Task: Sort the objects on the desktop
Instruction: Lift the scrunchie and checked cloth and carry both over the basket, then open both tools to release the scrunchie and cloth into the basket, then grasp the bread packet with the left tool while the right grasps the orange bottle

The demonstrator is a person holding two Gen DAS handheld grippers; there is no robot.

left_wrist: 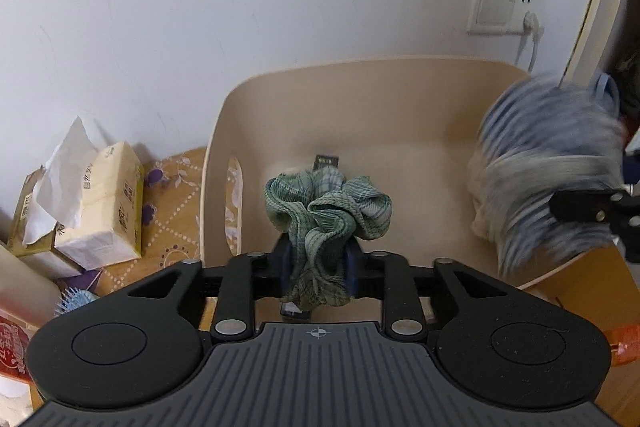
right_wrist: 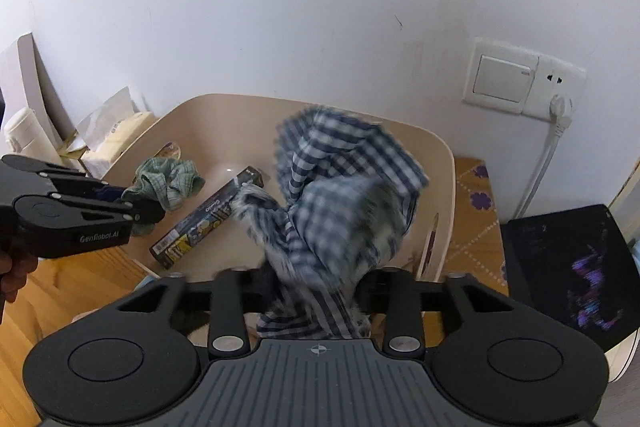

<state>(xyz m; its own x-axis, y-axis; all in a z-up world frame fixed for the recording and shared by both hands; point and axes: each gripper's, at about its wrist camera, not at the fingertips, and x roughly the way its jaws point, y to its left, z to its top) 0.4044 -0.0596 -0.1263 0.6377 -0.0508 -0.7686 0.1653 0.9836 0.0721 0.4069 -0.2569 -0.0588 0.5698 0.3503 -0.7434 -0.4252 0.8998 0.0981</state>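
The left gripper (left_wrist: 318, 269) is closed tight on a green cloth (left_wrist: 328, 211). The right gripper (right_wrist: 316, 287), at its 3 o'clock, squeezes a checked cloth (right_wrist: 340, 211).

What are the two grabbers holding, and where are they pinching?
The left gripper pinches the green scrunchie by its lower edge. The right gripper pinches the blue checked cloth by its bunched lower part.

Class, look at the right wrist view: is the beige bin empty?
No: a long dark printed box lies on the floor of the beige bin.
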